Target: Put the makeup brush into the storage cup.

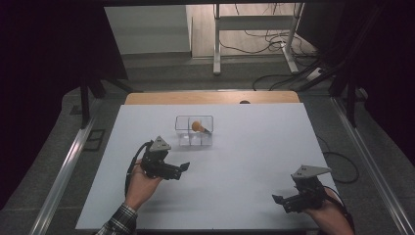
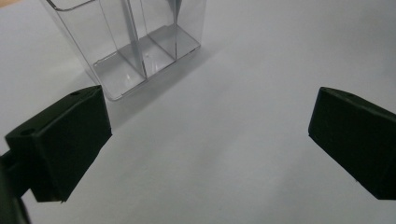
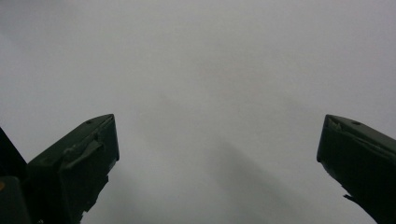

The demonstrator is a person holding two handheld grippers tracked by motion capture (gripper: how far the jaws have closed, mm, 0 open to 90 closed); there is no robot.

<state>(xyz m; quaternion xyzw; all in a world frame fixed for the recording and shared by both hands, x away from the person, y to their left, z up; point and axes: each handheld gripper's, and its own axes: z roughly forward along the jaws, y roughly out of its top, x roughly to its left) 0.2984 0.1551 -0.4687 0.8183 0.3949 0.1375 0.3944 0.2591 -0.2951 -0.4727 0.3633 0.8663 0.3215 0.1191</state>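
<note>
While parted wide and empty, both pairs of jaws, those of the left gripper [image 1: 183, 167] at lower left, aimed toward the clear divided box [image 1: 194, 130] just above centre with an orange ball [image 1: 196, 126] inside, likely poised to reach, right gripper [image 1: 278, 199] low at lower right over bare white table [image 1: 254, 147].

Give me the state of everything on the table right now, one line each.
Left gripper: open, holding nothing, low over the table near the clear box.
Right gripper: open, holding nothing, near the table's front right.
Clear box: upright, no lid, divided into compartments.
Orange ball: inside the box, in a rear compartment.
Table: white top, bare around the box.
</note>
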